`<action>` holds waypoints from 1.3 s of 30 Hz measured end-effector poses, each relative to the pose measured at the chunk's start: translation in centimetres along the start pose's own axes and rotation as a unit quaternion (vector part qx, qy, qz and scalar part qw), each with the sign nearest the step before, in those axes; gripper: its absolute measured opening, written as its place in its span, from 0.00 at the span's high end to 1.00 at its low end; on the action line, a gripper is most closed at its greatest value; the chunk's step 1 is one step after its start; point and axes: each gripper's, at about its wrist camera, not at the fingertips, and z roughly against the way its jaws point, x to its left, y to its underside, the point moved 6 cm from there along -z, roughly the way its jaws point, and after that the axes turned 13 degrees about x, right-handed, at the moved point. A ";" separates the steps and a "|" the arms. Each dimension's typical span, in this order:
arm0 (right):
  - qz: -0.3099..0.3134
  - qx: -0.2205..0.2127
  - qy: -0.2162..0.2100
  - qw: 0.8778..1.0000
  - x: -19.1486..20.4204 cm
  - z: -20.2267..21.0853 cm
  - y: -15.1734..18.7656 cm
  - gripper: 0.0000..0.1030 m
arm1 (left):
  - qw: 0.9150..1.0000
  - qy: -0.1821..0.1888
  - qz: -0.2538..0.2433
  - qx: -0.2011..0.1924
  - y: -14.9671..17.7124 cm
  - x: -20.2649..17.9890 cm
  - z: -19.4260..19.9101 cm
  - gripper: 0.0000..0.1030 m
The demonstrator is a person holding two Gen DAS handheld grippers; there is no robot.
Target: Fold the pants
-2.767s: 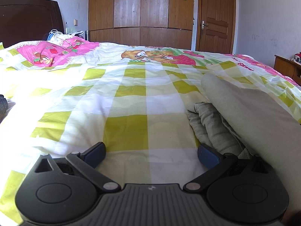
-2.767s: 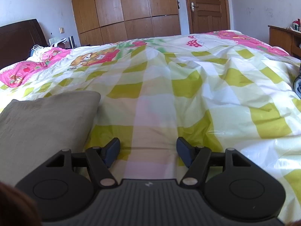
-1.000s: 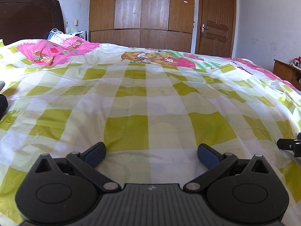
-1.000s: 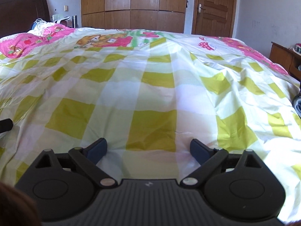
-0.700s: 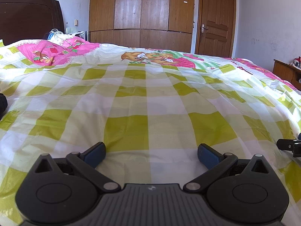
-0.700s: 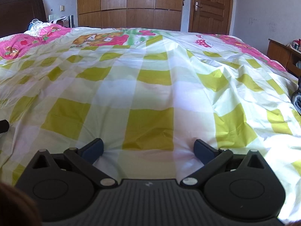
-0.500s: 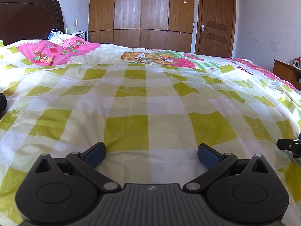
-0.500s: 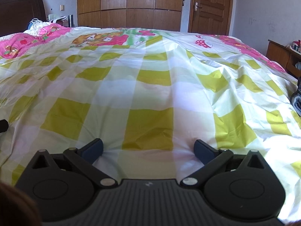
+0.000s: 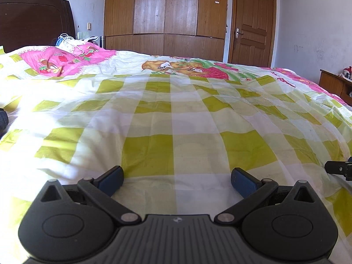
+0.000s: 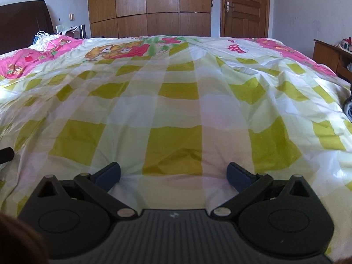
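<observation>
No pants show in either view. My left gripper stands open low over the yellow-and-white checked bedspread, with nothing between its blue pads. My right gripper is open just as wide over the same bedspread, its jaws holding nothing. A black part of the right gripper pokes in at the right edge of the left wrist view. A black part of the left gripper shows at the left edge of the right wrist view.
The bed's far end has pink cartoon prints and a white bundle with cords. Behind stand a dark headboard, a wooden wardrobe, a door and a side cabinet. A dark object lies at the bed's right edge.
The grey pants seen beside both grippers earlier are gone from both views. The right gripper's jaws have spread a little wider. The left wrist view has stayed the same over the last second.
</observation>
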 end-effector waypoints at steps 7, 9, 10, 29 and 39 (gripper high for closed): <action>-0.001 -0.004 -0.004 1.000 -0.1 0.0 0.1 0.01 | 1.000 0.000 0.001 0.001 0.0 0.0 0.0 0.00; -0.003 -0.005 -0.008 1.000 -0.2 0.0 0.1 0.01 | 1.000 -0.001 0.002 0.001 0.0 0.0 0.0 0.00; -0.003 -0.005 -0.009 1.000 -0.2 0.0 0.1 0.01 | 1.000 0.000 0.001 0.001 0.0 0.0 0.0 0.00; -0.006 -0.007 -0.017 1.000 -0.4 -0.1 0.1 0.01 | 1.000 -0.002 0.003 0.003 0.0 0.0 0.1 0.00; -0.006 -0.007 -0.017 1.000 -0.5 -0.1 0.1 0.01 | 1.000 -0.001 0.003 0.002 0.1 0.0 0.1 0.00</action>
